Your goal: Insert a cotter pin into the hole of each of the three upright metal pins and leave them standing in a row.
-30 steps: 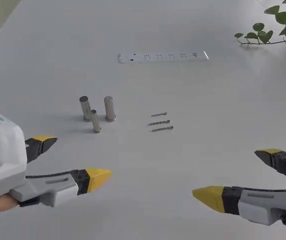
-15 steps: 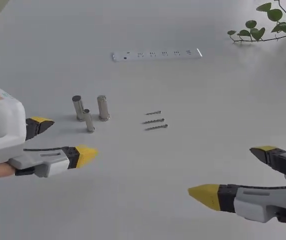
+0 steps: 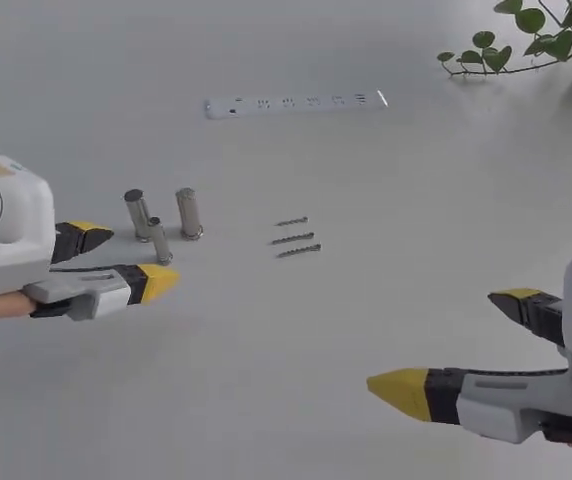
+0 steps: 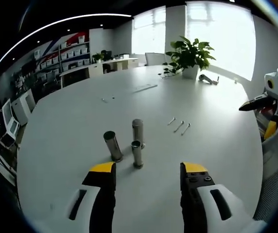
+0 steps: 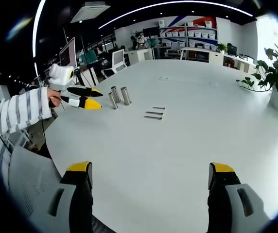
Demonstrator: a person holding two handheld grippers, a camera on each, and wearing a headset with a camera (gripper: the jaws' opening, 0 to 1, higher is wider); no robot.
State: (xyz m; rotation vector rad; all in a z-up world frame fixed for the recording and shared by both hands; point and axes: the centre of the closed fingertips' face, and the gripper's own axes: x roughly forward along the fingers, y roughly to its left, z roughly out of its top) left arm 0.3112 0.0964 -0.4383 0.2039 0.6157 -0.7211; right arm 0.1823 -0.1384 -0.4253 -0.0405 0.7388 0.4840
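Observation:
Three upright metal pins (image 3: 159,225) stand clustered on the white table (image 3: 296,340); the left gripper view shows the same pins (image 4: 129,141) just ahead of its jaws. Three cotter pins (image 3: 294,237) lie side by side to their right, the cotter pins (image 4: 179,125) (image 5: 153,112) apart from each other. My left gripper (image 3: 126,258) is open, its yellow tips just left of the pins, nothing held. My right gripper (image 3: 461,340) is open and empty, low at the near right, far from the cotter pins.
A white power strip (image 3: 294,102) lies at the far side of the table. A potted plant (image 3: 526,35) trails leaves at the far right corner. A person's striped sleeve (image 5: 20,114) holds the left gripper (image 5: 78,97). Office shelves and desks stand behind.
My left gripper has moved forward and up toward the metal pins, its tips now level with them. The right gripper has barely moved. The head camera has shifted, sliding the scene left.

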